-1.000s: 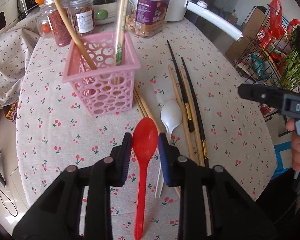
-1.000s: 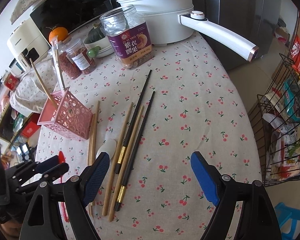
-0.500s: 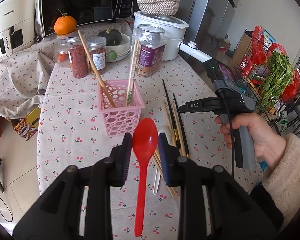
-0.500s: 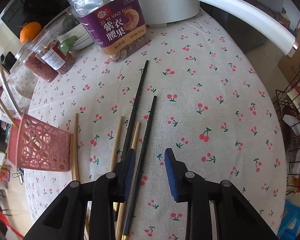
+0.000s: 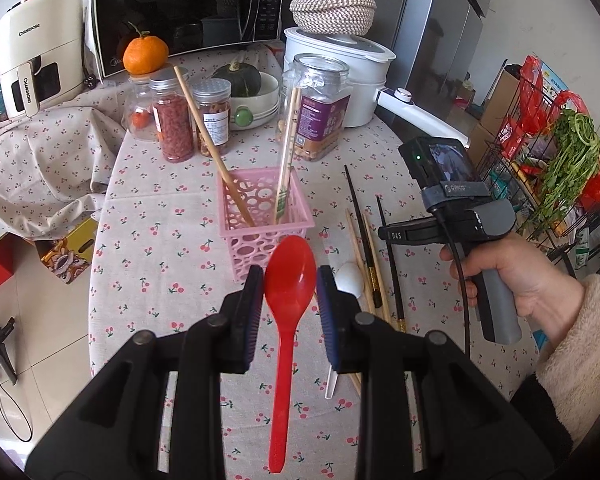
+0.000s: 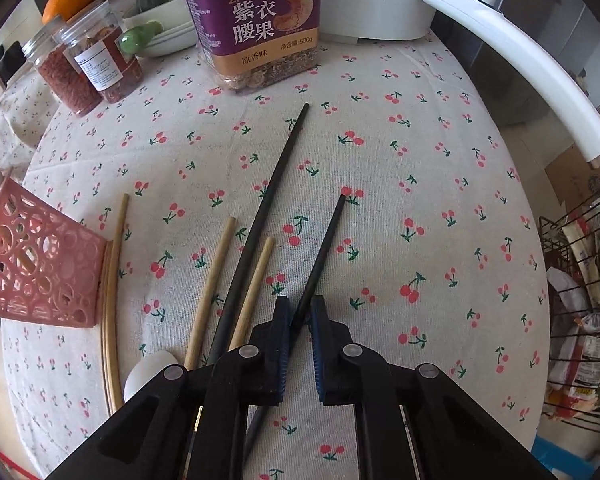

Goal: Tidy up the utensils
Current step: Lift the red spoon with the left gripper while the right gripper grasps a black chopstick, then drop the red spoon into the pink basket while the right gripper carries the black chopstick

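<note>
My left gripper (image 5: 289, 280) is shut on the bowl of a red plastic spoon (image 5: 281, 380), held in the air just in front of the pink perforated basket (image 5: 265, 216). Wooden chopsticks lean inside that basket. My right gripper (image 6: 300, 312) points down at the table, and its jaws are closing tight on the right-hand black chopstick (image 6: 324, 240), which lies on the cloth. A second black chopstick (image 6: 271, 184) and two wooden chopsticks (image 6: 215, 280) lie just left of it. A white spoon (image 6: 147, 372) lies nearer the basket (image 6: 31, 264).
Jars of dried food (image 6: 83, 68) and a purple-labelled nut jar (image 6: 255, 20) stand at the back of the cherry-print tablecloth (image 6: 420, 160). A white pot's long handle (image 6: 520, 60) juts over the right edge. A wire rack (image 6: 580, 300) stands off the table's right side.
My right gripper came down over the black chopstick and went from wide open to shut on it. My left gripper rose with the red spoon, then held still.
</note>
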Tool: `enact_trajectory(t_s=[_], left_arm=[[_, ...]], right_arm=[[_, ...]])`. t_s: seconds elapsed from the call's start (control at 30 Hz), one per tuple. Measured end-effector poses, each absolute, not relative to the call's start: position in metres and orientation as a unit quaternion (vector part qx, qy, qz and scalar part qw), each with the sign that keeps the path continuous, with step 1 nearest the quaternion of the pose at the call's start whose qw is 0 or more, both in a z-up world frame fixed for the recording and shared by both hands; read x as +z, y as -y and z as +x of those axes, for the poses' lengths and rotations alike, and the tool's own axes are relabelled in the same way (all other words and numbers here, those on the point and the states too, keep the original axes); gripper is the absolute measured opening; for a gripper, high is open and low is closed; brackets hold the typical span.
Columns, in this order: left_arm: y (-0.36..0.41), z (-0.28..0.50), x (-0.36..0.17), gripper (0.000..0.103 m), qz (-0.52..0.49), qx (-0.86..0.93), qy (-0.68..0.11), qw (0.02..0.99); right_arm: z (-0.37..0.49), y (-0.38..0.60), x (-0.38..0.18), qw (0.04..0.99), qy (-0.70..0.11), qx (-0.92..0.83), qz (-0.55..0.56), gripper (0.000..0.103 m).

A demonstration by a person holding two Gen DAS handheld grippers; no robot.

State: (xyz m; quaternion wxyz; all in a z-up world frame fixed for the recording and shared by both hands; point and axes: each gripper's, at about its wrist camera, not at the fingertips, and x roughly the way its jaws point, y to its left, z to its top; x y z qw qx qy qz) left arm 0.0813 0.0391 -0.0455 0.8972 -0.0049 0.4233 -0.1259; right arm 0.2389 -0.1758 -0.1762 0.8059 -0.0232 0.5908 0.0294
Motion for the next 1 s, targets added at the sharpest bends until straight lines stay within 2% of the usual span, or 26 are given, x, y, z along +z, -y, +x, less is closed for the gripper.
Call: enact_trajectory(t_s=[0.2, 0.6, 1.0], left_arm=[[-0.043, 0.074, -0.027, 0.029, 0.002, -0.107, -0.385, 0.917], [-0.045, 0.061, 0.007, 0.029, -0.001, -0.088, -0.307, 0.947], [-0.063, 0.056, 0.039, 0.029, -0.047, -0.055, -0.205, 0.976]], right_arm=[[0.222, 0.195, -0.153, 0.823, -0.566, 0.039, 0.006, 0.005], [0.148, 0.203, -0.035, 0.9, -0.422, 0.098, 0.042, 0.005], [0.099, 0.182, 0.037, 0.942, -0.297, 0.153, 0.036, 0.005]])
